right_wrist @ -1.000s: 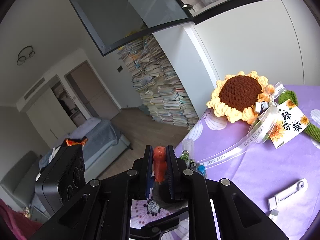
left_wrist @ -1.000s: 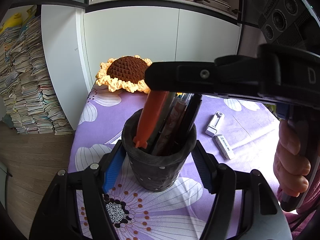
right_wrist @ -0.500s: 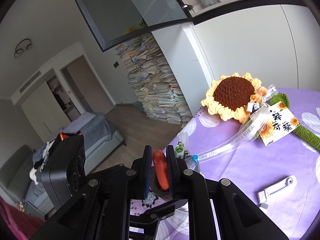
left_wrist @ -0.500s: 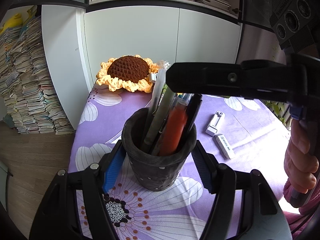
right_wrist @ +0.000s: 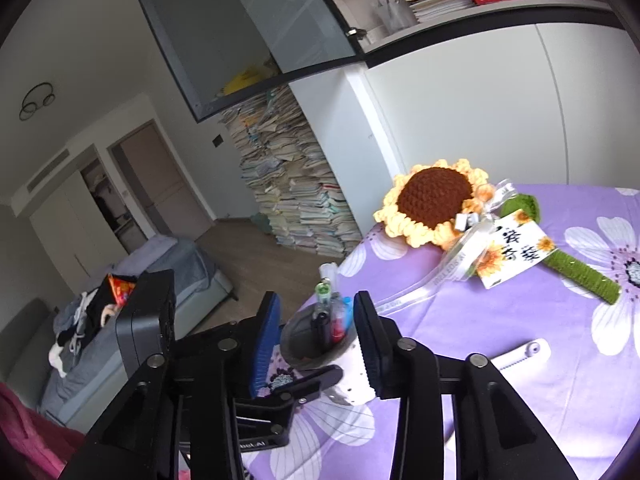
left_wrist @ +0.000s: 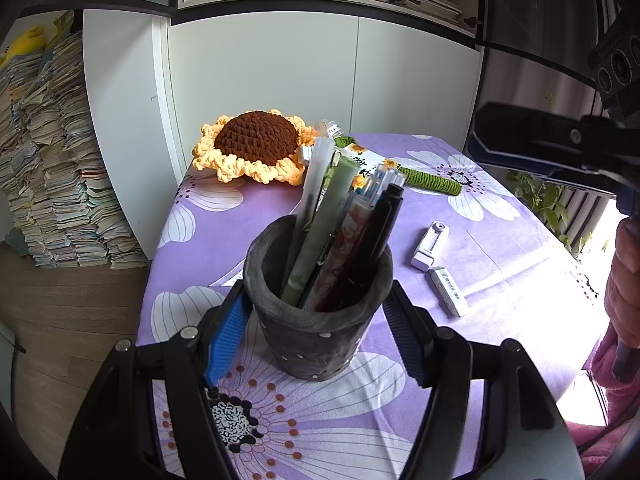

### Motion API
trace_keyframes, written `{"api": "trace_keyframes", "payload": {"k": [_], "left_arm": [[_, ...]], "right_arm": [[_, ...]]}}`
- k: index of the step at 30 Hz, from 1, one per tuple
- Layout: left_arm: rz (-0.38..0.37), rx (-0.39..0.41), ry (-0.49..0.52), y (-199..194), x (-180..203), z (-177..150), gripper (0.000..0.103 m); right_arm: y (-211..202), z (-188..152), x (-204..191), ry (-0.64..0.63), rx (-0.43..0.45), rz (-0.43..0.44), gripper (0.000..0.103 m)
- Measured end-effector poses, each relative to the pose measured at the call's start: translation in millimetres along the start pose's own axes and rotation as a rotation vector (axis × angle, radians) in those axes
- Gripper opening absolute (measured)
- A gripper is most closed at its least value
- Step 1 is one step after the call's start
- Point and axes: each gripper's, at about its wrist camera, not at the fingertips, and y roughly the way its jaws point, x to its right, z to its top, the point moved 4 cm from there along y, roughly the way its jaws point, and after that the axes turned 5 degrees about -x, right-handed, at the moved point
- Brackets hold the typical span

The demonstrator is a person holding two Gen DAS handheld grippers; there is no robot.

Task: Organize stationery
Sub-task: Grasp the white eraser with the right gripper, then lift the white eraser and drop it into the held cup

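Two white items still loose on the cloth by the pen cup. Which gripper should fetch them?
Right gripper, probably: it is open, empty and free above the table. The left gripper brackets the pen cup, steadying it. The eraser and white clip lie right of the cup.

Left tongs spread wide and low; right tongs agape above them.

One pen holder, about six pens (bunched together), two white correction tapes, one crochet sunflower

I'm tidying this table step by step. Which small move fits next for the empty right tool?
Probably swing the open right tool toward the white eraser lying loose beside the white correction tape. The pen holder sits steady between the left tool fingers.
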Motion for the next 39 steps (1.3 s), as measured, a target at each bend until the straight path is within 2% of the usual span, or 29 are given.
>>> {"api": "trace_keyframes", "payload": {"k": [3, 6, 10, 15, 23, 26, 27, 31, 35, 39], "left_arm": [[-0.001, 0.001, -0.001, 0.0, -0.1, 0.3, 0.066], [0.000, 0.000, 0.000, 0.1, -0.1, 0.3, 0.066], [0.003, -0.001, 0.003, -0.2, 0.8, 1.1, 0.066], [0.002, -0.003, 0.003, -0.4, 0.2, 1.5, 0.066], [0.000, -0.001, 0.003, 0.1, -1.0, 1.7, 0.066], [-0.002, 0.001, 0.002, 0.4, -1.6, 2.1, 0.066], [-0.001, 0.001, 0.003, 0.5, -1.6, 2.3, 0.066], [-0.002, -0.001, 0.003, 0.5, -1.6, 2.2, 0.066], [-0.001, -0.002, 0.005, 0.6, -1.5, 1.6, 0.066], [0.001, 0.000, 0.005, 0.7, -1.3, 1.2, 0.066]], "right_arm": [[-8.6, -5.5, 27.5, 0.054, -0.039, -0.172, 0.043], [-3.0, -23.2, 67.0, 0.156, -0.148, -0.345, 0.043], [14.1, -53.5, 97.4, 0.230, -0.283, -0.453, 0.043], [32.9, -65.5, 98.1, 0.244, -0.349, -0.432, 0.043], [54.9, -69.9, 101.4, 0.244, -0.399, -0.492, 0.041], [59.1, -68.7, 100.0, 0.232, -0.412, -0.505, 0.031], [61.0, -68.3, 99.1, 0.226, -0.415, -0.510, 0.024], [64.2, -67.7, 96.3, 0.195, -0.418, -0.528, 0.020], [57.4, -66.5, 92.6, 0.212, -0.404, -0.455, 0.018], [38.7, -57.5, 79.6, 0.177, -0.355, -0.412, 0.017]]}}
